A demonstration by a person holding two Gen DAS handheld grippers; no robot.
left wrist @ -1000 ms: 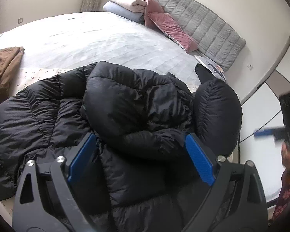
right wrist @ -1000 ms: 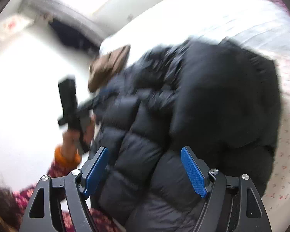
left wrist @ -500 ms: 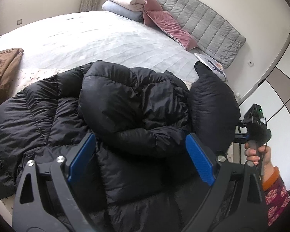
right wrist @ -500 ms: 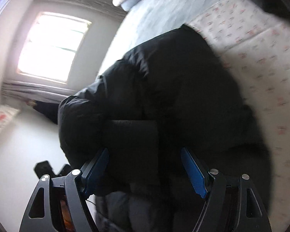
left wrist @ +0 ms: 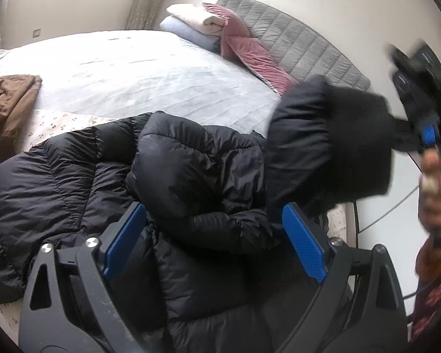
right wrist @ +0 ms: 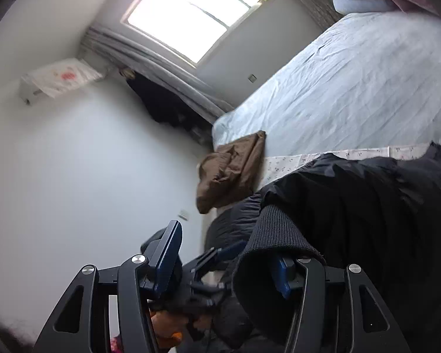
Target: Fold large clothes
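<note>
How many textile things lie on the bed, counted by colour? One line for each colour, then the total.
Black: 1, the black quilted puffer jacket
Brown: 1, the brown crumpled garment
Pink: 2, the pink velvet pillows
White: 1, the white folded blanket
Light blue: 1, the light blue folded blanket
Total: 6
</note>
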